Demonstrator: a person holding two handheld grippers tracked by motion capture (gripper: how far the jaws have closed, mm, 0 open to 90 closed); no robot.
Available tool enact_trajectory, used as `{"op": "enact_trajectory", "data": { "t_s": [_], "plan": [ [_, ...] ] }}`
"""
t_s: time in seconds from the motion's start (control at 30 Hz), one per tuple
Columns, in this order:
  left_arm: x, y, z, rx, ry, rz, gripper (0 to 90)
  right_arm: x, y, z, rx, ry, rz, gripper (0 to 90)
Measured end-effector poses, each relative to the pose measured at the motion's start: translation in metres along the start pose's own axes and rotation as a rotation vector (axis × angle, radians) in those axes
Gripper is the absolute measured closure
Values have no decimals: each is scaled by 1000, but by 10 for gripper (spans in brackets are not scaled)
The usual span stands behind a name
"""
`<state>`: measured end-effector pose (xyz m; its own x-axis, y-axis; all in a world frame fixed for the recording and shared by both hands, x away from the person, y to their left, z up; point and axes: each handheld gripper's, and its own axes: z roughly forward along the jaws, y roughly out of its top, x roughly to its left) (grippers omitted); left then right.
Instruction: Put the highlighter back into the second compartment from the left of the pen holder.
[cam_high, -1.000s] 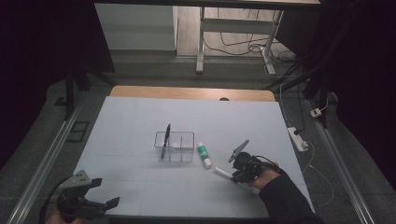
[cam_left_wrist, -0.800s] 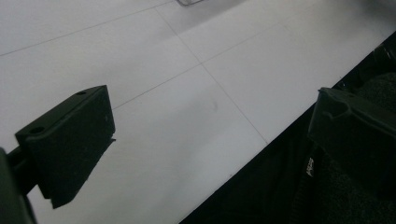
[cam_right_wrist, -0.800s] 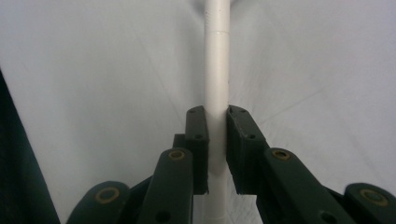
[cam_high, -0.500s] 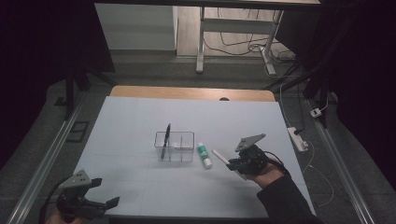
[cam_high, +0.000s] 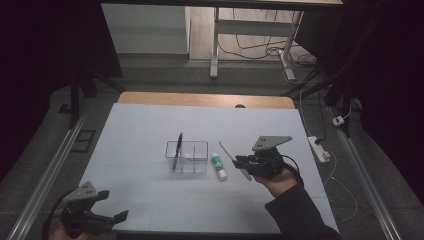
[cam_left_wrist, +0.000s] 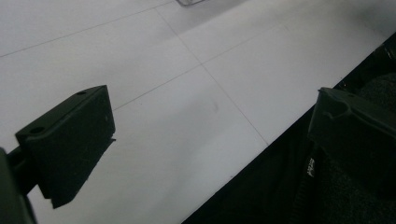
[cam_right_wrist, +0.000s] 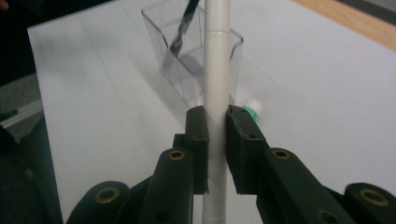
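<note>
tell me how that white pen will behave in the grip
The white pen looks stiff: it stays straight past the right gripper. Round and smooth, it may slip or twist between the pads, and probably roll if dropped on the table. Likely light.

no text, label, brand, number or sign can be read anywhere; a small white mark on the dark cloth (cam_left_wrist: 310, 166) just right of the left gripper's jaws is too blurred to make out.
</note>
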<state>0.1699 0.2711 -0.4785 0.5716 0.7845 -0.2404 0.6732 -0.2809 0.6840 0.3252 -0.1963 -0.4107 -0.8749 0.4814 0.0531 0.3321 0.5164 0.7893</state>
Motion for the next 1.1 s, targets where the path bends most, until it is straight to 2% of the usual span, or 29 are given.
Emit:
{"op": "enact_trajectory", "data": {
  "t_s": [0.33, 0.83, 1.1],
  "plan": [
    [0, 0, 0, -1, -2, 2, 5, 4, 21, 18, -71, 2, 18, 792],
    [0, 0, 0, -2, -7, -1, 5, 12, 50, 56, -172, 20, 8, 791],
    [1, 0, 0, -3, -9, 0, 5, 13, 61, 76, -201, 17, 14, 791]
  ]
}}
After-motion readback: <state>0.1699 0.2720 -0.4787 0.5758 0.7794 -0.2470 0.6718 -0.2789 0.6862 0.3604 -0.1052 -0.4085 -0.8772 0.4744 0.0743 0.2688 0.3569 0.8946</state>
